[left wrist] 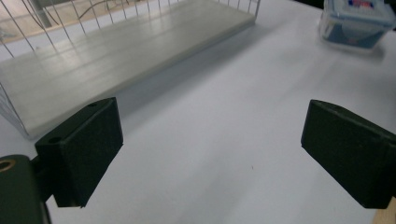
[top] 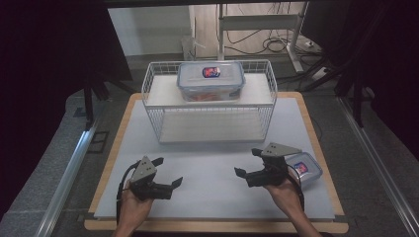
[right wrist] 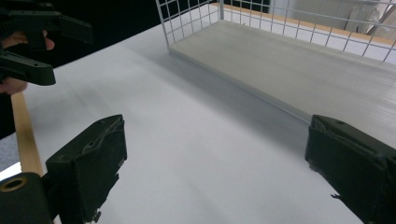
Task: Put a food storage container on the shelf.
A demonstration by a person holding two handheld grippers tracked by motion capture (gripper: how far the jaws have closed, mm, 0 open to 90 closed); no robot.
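While the high view takes in the whole white table (top: pixel 212 168), it alone shows the wire rack (top: pixel 210 101) carrying a big clear container (top: pixel 211 80) on its upper shelf; its red and blue label is too small to read. Both gripper views show just the rack's bare lower shelf. Beside the right gripper (top: pixel 248 162), near the table's right edge, sits a small lidded container (top: pixel 304 168), also seen in the left gripper view. The left gripper (top: pixel 167 171) hovers, jaws spread wide like the right's, holding nothing.
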